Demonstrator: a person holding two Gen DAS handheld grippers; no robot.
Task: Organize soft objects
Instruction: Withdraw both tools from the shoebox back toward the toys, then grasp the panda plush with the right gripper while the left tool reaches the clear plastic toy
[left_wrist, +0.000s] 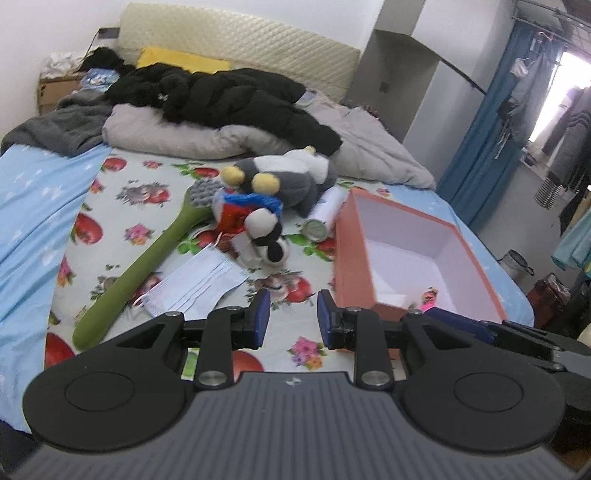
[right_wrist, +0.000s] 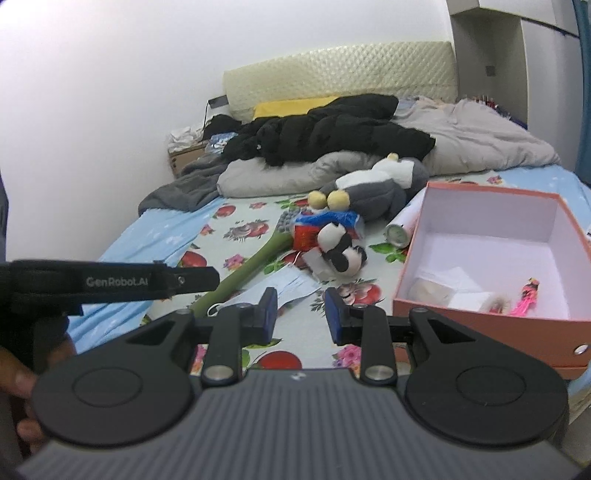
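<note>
Now both tongs, left tongs (left_wrist: 291, 317) and right tongs (right_wrist: 301, 314), hover spread and empty, panda plush (left_wrist: 266, 238) at twelve o'clock, light, squashy, best pinched mid-body.

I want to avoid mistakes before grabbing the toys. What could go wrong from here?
1. The panda plush lies against the red and blue toy and a paper tag, so a grab may catch those too.
2. The metal-capped tube beside the box looks round and could roll if bumped.
3. Both the left hand-held gripper and the right hand-held gripper are open and close together; they may collide.
</note>
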